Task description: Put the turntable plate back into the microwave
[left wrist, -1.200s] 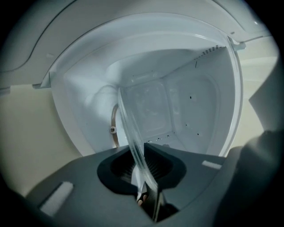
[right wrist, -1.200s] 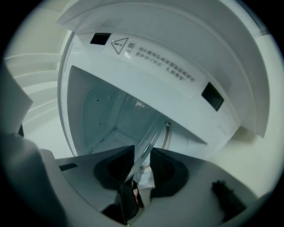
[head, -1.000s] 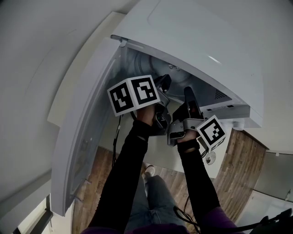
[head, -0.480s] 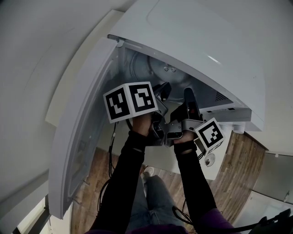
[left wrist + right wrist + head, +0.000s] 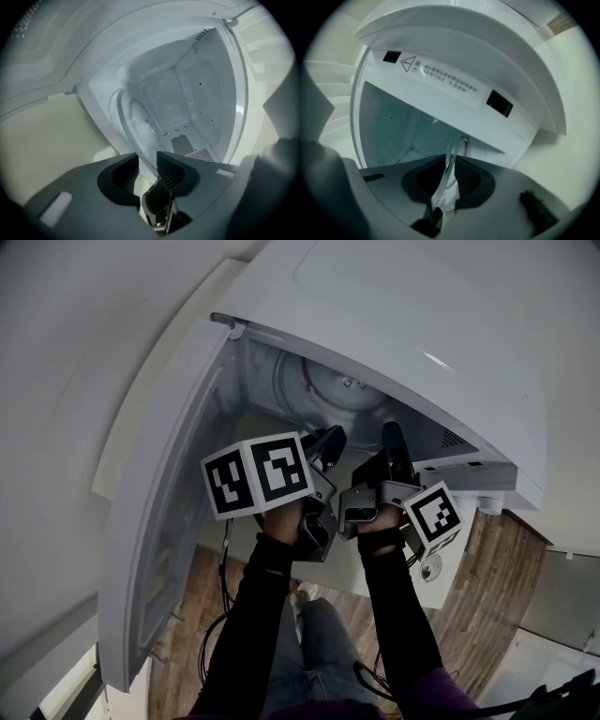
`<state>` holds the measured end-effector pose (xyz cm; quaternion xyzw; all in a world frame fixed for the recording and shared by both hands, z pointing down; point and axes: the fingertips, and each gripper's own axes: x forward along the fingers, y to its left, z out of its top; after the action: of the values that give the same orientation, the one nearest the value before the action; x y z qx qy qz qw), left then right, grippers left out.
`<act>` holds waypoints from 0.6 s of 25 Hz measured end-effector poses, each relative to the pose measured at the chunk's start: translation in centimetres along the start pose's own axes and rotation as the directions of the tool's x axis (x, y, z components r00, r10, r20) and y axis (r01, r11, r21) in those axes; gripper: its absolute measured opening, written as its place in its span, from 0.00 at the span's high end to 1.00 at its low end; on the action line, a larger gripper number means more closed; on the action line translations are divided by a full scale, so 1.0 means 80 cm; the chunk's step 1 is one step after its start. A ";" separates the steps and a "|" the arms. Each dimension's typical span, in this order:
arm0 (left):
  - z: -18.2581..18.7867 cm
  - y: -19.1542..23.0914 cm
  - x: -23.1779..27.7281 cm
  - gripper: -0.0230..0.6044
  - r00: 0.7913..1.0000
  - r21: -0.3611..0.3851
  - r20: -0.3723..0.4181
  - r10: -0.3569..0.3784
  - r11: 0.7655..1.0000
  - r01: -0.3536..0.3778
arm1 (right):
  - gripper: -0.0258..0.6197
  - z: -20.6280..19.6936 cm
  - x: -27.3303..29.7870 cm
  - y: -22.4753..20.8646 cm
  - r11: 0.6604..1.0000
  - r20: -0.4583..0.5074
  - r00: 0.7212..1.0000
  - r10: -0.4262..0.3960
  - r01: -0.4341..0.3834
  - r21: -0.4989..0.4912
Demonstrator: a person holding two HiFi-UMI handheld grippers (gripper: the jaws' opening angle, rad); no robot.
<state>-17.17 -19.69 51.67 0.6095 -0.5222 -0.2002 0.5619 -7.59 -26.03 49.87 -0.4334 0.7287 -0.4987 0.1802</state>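
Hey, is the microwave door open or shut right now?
Open. The door is swung wide to the left, exposing the microwave's cavity, with the turntable plate showing inside.

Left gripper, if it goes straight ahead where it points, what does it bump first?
The glass turntable plate: its rim sits between the left gripper's jaws, which have just been opening. Behind the glass probably comes the microwave's back wall, though depth is unclear.

Warning triangle on microwave label
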 end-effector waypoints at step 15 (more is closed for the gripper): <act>0.009 0.001 0.002 0.84 0.988 -0.166 0.145 -0.046 0.984 0.070 | 0.80 -0.007 -0.002 0.008 0.985 -0.084 0.996 -0.004 -0.010 -0.175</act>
<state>-17.76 -20.14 51.55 0.5585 -0.5233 -0.3031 0.5678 -8.16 -25.46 49.55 -0.4251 0.7773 -0.4502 0.1115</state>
